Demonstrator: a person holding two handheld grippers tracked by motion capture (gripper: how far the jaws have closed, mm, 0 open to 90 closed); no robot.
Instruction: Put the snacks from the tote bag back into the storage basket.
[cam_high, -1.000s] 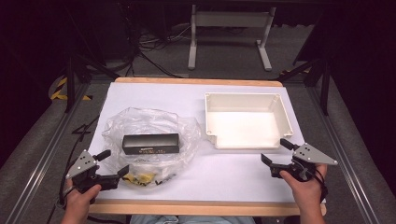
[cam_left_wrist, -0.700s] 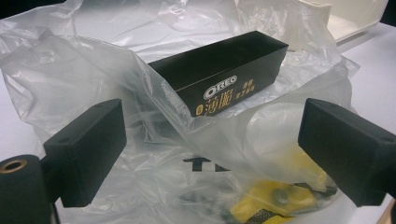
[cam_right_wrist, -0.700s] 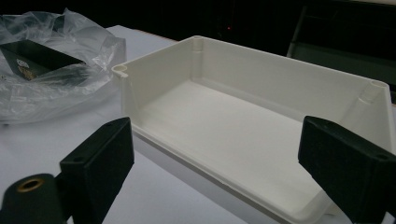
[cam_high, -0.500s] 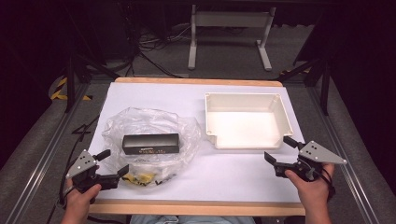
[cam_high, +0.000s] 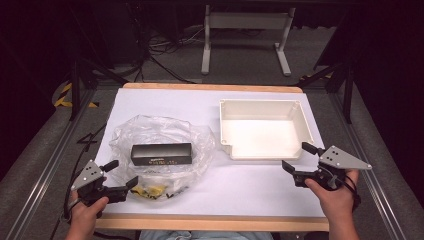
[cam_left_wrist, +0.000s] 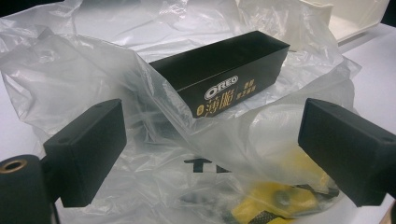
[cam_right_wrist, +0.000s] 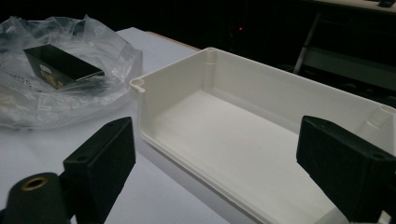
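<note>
Here, nearest the person, the left gripper (cam_high: 120, 176) rests at the counter's (cam_high: 250, 185) front-left corner with its jaws spread wide and nothing between them; the right gripper (cam_high: 299, 163) sits at the front right, likewise spread and empty. Just ahead of the left gripper lies a crumpled clear plastic bag (cam_high: 160, 145), thin, glossy and wrinkled, with some yellow and black packaging (cam_left_wrist: 280, 200) showing through its near edge. In the bag's open mouth, a little farther back, rests the black box (cam_high: 161, 154), a long, sharp-edged carton with a matte dark face and gold and white Oreo lettering (cam_left_wrist: 222, 87). Its long axis runs across the counter, left to right, so it lies broadside to the left gripper, forward and slightly to the right of it; the left hand is clearly the nearer one. Beyond the right gripper, well apart from the bag, stands the white tray (cam_high: 305, 120), a smooth, hard-walled rectangular bin, open on top and empty. I judge the box wants a grasp across its short width.
</note>
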